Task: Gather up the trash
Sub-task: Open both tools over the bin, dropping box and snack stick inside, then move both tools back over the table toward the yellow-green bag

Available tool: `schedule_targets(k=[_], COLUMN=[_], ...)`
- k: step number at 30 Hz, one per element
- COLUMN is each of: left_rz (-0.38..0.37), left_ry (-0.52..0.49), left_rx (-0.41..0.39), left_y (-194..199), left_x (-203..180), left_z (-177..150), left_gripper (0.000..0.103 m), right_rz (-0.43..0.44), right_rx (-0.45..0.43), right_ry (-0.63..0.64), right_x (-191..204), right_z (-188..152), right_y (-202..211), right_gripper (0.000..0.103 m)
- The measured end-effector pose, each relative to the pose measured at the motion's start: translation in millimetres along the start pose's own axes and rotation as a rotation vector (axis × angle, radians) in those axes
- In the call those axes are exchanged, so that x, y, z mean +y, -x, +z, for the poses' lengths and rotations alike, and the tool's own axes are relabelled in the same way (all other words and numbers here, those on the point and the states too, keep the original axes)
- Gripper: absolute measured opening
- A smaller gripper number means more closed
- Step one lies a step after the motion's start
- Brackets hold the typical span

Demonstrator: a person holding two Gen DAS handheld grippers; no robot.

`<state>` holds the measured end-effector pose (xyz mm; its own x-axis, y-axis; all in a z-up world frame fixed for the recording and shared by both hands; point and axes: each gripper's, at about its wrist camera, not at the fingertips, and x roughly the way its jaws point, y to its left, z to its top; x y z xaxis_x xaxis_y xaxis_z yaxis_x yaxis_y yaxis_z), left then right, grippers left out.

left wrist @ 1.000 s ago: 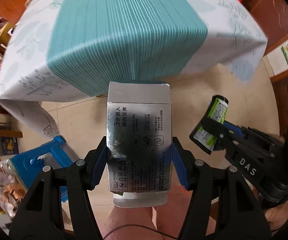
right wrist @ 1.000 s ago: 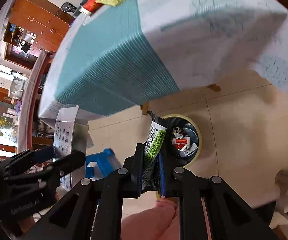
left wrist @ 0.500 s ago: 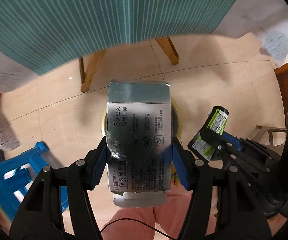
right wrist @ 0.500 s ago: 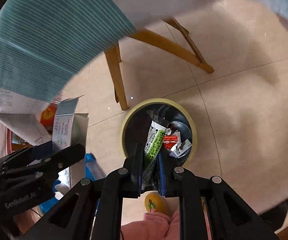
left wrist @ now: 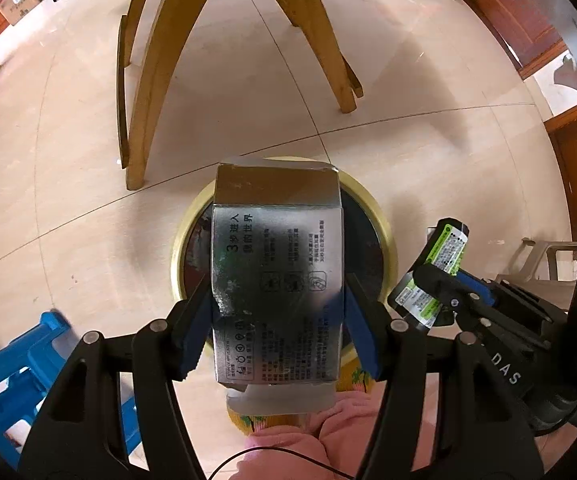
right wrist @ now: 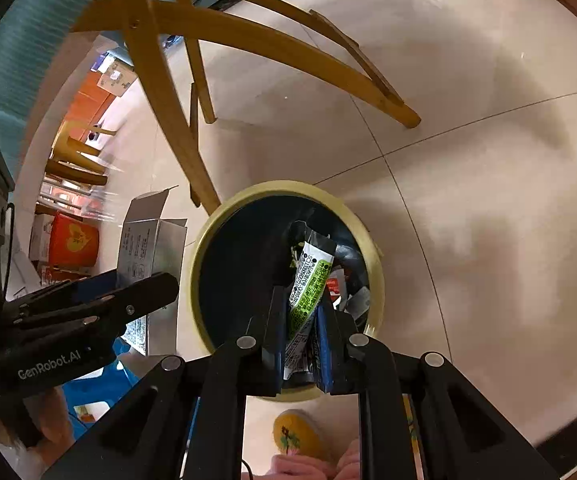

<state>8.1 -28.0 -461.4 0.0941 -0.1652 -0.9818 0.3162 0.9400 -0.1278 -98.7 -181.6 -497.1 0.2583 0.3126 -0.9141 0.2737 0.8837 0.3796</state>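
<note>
Box (left wrist: 278,292) clamped between left fingers (left wrist: 196,328), above bin (left wrist: 384,232).

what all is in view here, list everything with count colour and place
box: one, silver, in the left gripper above the bin
wrapper: one, green and white, in the right gripper over the bin
bin: one, yellow rim, dark inside, on the floor, scraps in it
table legs: wooden, behind the bin
stool: one, blue, lower left
slippers: yellow, below the bin
left gripper: black, blue pads
right gripper: black, blue pads
</note>
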Motion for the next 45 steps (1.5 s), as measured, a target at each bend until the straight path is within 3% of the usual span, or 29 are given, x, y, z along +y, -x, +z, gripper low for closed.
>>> schedule_targets(k=[3,5,6,12,21,24,29,36,38,45], left_rz=[-0.009,-0.008,-0.009,-0.042,-0.029,-0.025,-0.014,-0.04,-0.049,-0.016], left_ry=[0.009,0.013,0.017,0.055,0.125,0.14,0.146,0.16,0.166,0.156], left_rx=[-0.002,-0.003,-0.004,-0.069,-0.118,-0.109,-0.11,-0.079,-0.072,-0.086], left_y=[-11.0,-15.1,-16.3,-3.9,20.1,25.4,45.5,95.5,111.5,203.5], left_x=[7.7,12.6,15.1,36.0,61.5,66.8,65.2,59.9,57.7,49.5], left_z=[2.6,3.9,5.0,9.1,-3.3,-10.5,-19.0,-26.9,-27.3,-33.1], left_gripper=[0.059,0.072,0.084,0.085,0.085,0.085,0.085,0.085,0.085,0.085], right_rz=[-0.005,-0.008,-0.007,-0.01,0.009,0.015,0.006,-0.028,-0.031,-0.036], right_rx=[-0.006,-0.007,-0.008,-0.007,0.028,0.041,0.036,0.018,0.017,0.021], right_ry=[0.0,0.003,0.004,0.022,0.088,0.092,0.112,0.112,0.112,0.117], right_x=[-2.4,-0.4,-0.5,8.9,37.4,46.2,57.6,71.4,77.9,109.0], right_z=[2.9,4.9,6.1,14.5,31.3,35.1,38.5,41.4,41.7,40.6], right_y=[-10.6,-8.1,-11.2,-19.3,-40.9,-44.2,-35.4,9.0,27.1,104.1], right_gripper=[0.013,0.013,0.013,0.013,0.014,0.031,0.044,0.067,0.071,0.072])
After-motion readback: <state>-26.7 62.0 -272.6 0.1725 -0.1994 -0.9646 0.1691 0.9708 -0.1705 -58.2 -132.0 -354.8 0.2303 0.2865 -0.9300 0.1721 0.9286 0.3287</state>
